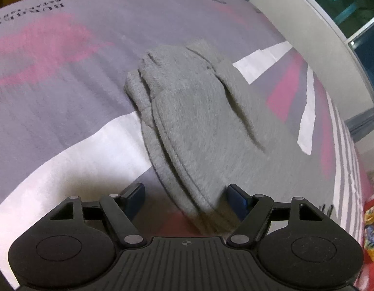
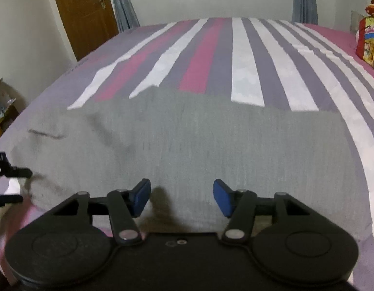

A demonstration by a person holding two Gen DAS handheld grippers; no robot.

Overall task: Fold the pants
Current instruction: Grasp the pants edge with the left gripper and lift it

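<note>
Grey pants (image 1: 194,111) lie on the striped bed cover (image 1: 66,101). In the left wrist view a thick folded edge of them runs down between the blue pads of my left gripper (image 1: 187,198), nearer the right pad. The jaws stand apart and do not press the cloth. In the right wrist view the pants (image 2: 199,140) are spread flat and wide across the bed cover (image 2: 242,68). My right gripper (image 2: 181,197) hovers over their near edge, open, with cloth below the gap. The left gripper (image 2: 26,185) pokes in at the pants' left end.
A brown door (image 2: 82,12) and grey curtains (image 2: 124,7) stand beyond the bed's far left corner. A colourful cushion (image 2: 370,46) lies at the bed's right side. A dark window (image 1: 344,4) is on the wall by the bed. A cluttered low shelf (image 2: 3,111) sits at the left.
</note>
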